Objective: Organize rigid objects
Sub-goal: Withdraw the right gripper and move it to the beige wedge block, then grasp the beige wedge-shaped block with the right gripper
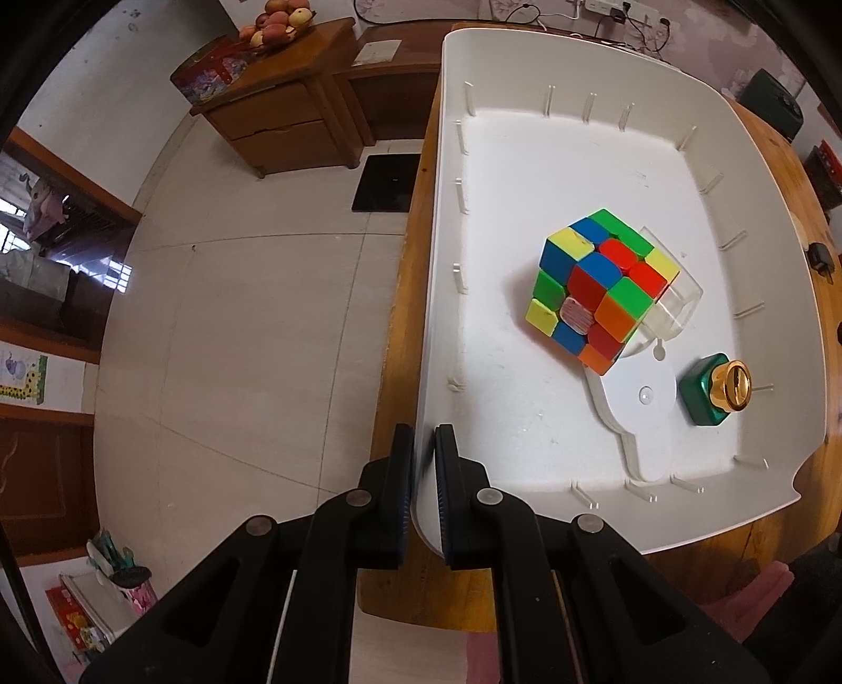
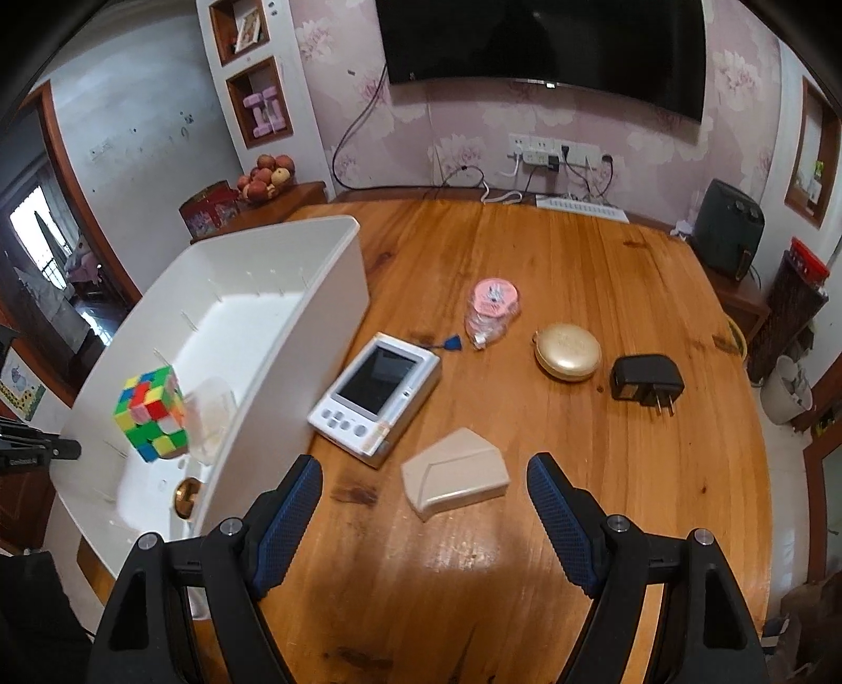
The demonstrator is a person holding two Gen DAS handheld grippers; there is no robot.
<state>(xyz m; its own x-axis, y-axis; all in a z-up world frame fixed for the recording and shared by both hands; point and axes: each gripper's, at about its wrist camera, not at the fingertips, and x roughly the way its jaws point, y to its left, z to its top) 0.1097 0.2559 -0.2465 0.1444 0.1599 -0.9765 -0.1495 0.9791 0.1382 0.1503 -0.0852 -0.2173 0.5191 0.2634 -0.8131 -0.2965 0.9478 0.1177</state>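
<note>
a: what's hard to see?
b: the clear box [image 1: 671, 310] behind the cube [image 1: 600, 292] is half hidden; the gold-capped bottle [image 2: 185, 494] shows only partly over the bin wall [image 2: 294, 368].
a: and the tongs?
b: the left gripper [image 1: 423, 447] points steeply down, clenched on the bin's rim. the right gripper [image 2: 423, 481] is released, tilted down, the beige case [image 2: 453, 480] between its fingers, untouched.

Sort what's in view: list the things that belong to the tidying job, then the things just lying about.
Job: white bin, Rubik's cube, green bottle, beige case, white handheld device, gold compact, black plug adapter, pink tape roll.

Lying about: fruit bowl, television, power strip.
</note>
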